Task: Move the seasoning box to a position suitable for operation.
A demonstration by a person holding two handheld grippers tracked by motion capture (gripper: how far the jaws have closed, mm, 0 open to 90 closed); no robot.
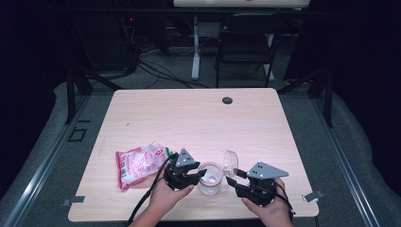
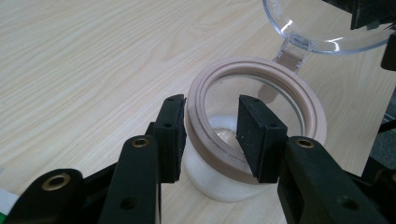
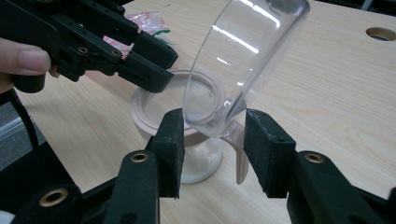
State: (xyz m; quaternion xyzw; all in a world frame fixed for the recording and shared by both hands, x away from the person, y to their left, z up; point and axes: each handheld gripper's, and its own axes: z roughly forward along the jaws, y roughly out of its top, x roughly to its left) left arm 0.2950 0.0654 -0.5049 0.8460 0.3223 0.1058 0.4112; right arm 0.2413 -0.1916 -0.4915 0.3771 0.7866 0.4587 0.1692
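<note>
Jar (image 1: 209, 178) stands near the front edge of the tabletop (image 1: 189, 113), between the two hands, with a little white stuff at its bottom. Its clear hinged lid (image 1: 231, 161) is flipped up on the right side

Left claw (image 1: 196, 174) straddles the jar's tan rim (image 2: 261, 70): in the left gripper view one jaw sits outside the wall, the other inside the mouth, wall between them. Jaws about half open; whether the pads press I cannot tell

Right claw (image 3: 212, 140) is around the lower edge of the lid (image 3: 243, 56), near the hinge tab (image 3: 240, 161). One pad looks against the lid, the other has a gap; jaws fairly wide, no firm hold that I can see

Risks, as judged:
- If the left claw is not really pinching, any pull on the lid would likely tip or drag the light jar, spilling the white contents
- Clear lid is smooth and curved; a claw closing on it off-centre could slip and let it snap down onto the left jaw sitting in the mouth
- Hinge tab looks thin; twisting could strain it
- The jar is near the tabletop's front edge, so a shove toward the person could send it off

Around: a pink packet (image 1: 140, 164) lies just left of the left hand (image 1: 163, 196), touching nothing in play. A round hole (image 1: 227, 100) sits far back. A chair (image 1: 248, 40) stands beyond the tabletop. What blocks the lid's closing path is the left claw's inner jaw
</note>
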